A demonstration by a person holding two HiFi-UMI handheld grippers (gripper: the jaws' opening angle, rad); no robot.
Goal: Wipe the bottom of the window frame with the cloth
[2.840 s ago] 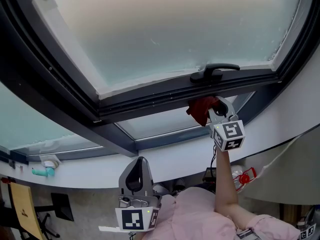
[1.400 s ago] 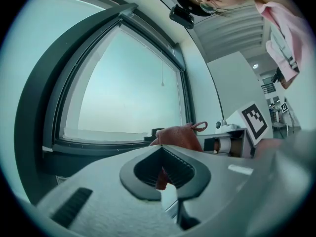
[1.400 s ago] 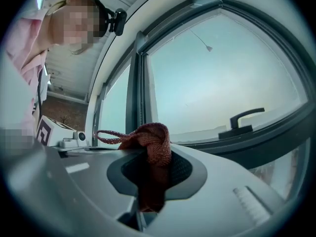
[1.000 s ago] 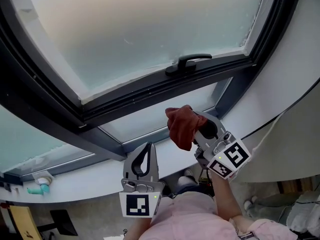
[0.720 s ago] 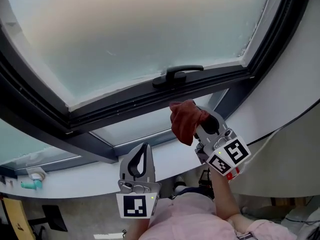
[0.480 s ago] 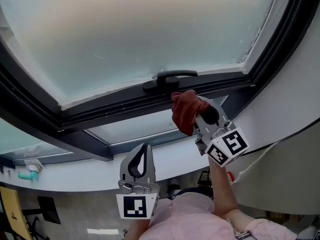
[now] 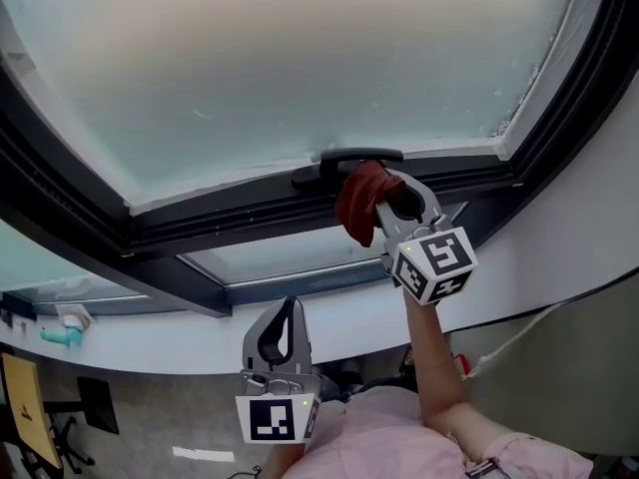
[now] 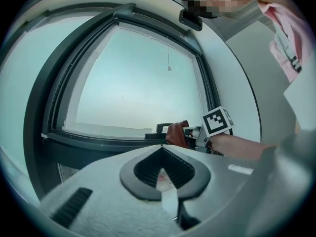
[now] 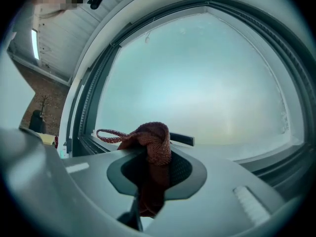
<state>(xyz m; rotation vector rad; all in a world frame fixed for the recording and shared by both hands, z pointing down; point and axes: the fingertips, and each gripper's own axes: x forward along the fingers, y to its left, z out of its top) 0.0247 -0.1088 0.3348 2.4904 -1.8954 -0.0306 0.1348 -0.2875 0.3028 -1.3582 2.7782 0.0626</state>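
Big frosted window pane (image 7: 300, 58) is filling most of the view, with the dark frame (image 7: 230, 218) running along its bottom edge, open to the left. The right gripper (image 7: 384, 190) is clamping the bunched red cloth (image 7: 357, 203) just under the handle (image 7: 354, 158). The left gripper (image 7: 285, 317) is hanging lower, jaws pressed together and empty, well apart from the frame.

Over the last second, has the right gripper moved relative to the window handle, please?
Yes: the right gripper has risen, bringing the cloth up to the window handle.
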